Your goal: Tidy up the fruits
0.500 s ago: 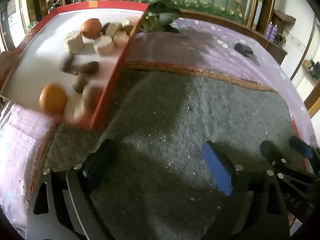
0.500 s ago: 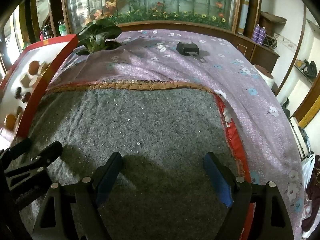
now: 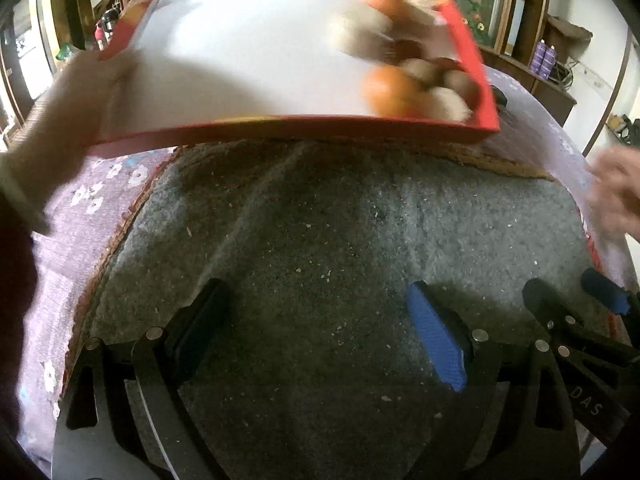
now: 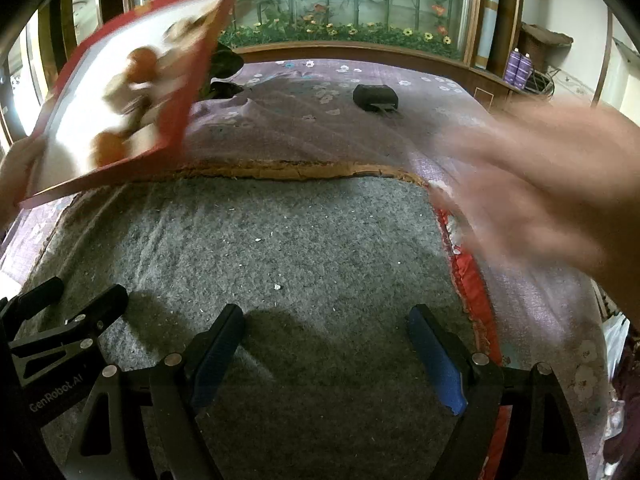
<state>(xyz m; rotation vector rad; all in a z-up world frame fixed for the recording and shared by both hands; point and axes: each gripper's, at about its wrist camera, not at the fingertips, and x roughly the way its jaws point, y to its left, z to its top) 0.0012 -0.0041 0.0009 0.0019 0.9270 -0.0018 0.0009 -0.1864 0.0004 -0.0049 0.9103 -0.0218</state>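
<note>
A red-rimmed white tray [image 3: 280, 130] is held up tilted by a bare hand [image 3: 76, 100] above the grey mat [image 3: 340, 240]. Blurred fruits, among them an orange [image 3: 390, 90], are piled in its lower right corner. The tray [image 4: 172, 120] also shows at the upper left in the right wrist view. My left gripper [image 3: 320, 332] is open and empty, low over the mat. My right gripper [image 4: 326, 352] is open and empty too. Its fingers [image 3: 560, 312] show at the right of the left wrist view.
A second bare hand [image 4: 540, 184], blurred, reaches in from the right. The mat lies on a purple flowered cloth [image 4: 400, 128]. A black object [image 4: 376, 97] and a green plant [image 4: 224, 72] sit at the back, before a wooden cabinet [image 4: 360, 46].
The tray has been lifted off the left side of the table and tilted, and the fruits have slid to its lower corner. A hand has come in from the right. Both grippers stay put.
</note>
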